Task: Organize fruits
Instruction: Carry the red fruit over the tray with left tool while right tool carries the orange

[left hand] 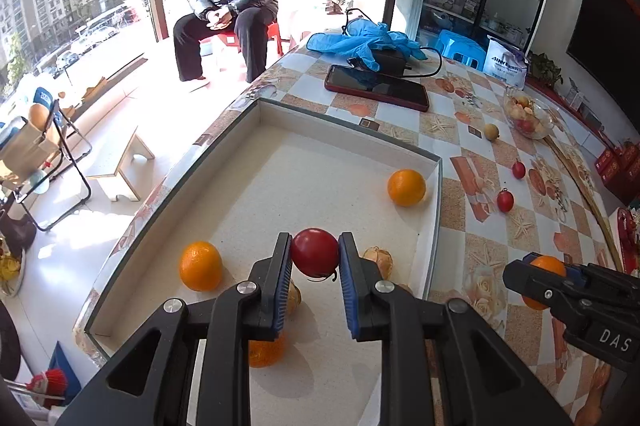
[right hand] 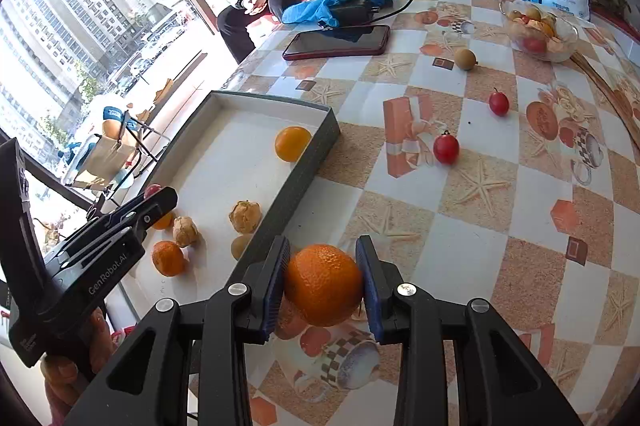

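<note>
Left tool (left hand: pixel 315 254) grips a red fruit (left hand: pixel 315 252) above the tray (left hand: pixel 344 123), stem apparently toward the camera; right tool (right hand: pixel 323 284) grips an orange (right hand: pixel 323 284) just beside the tray.

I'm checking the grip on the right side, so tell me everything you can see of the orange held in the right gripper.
The orange is round, deep orange, with dimpled, slightly glossy peel and no stem showing. It sits clamped between the blue ribbed pads of the right gripper, one pad pressing each side, and nothing else visibly touches it. It is held above the patterned tablecloth, just outside the near right wall of the shallow tray, not over its floor. The left wrist view shows it partly hidden by the fingers.
</note>
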{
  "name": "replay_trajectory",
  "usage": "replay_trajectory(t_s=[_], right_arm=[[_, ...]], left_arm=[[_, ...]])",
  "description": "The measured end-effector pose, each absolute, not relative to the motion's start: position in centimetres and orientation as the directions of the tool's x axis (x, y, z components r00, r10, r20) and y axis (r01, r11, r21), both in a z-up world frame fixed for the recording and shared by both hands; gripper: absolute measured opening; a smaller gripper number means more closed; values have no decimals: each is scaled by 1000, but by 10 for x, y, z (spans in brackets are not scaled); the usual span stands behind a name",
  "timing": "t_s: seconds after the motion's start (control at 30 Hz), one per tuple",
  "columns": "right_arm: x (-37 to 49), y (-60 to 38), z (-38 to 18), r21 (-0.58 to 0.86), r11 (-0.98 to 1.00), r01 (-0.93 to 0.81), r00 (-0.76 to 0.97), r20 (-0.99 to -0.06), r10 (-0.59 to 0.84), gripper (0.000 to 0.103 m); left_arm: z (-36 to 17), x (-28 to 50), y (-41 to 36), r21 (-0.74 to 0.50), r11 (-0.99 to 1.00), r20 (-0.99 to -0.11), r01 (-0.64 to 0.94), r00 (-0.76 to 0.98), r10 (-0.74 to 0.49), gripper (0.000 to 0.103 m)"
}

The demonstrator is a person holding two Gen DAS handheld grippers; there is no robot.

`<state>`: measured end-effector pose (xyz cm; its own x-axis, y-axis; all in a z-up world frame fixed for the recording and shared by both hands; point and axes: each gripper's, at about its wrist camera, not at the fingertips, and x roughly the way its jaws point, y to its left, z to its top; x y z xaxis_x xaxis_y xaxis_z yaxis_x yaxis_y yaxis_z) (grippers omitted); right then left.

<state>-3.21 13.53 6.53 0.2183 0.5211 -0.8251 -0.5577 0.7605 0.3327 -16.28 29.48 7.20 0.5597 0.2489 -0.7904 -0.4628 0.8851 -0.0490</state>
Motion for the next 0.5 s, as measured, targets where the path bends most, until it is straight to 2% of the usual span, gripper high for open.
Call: replay_trajectory(t_s=[0.5], right_arm=[[-21, 227, 36, 413, 704, -577, 109, -816, 568, 36]], left_arm=[[39, -152, 313, 19, 863, -817, -504, 490, 304, 26]])
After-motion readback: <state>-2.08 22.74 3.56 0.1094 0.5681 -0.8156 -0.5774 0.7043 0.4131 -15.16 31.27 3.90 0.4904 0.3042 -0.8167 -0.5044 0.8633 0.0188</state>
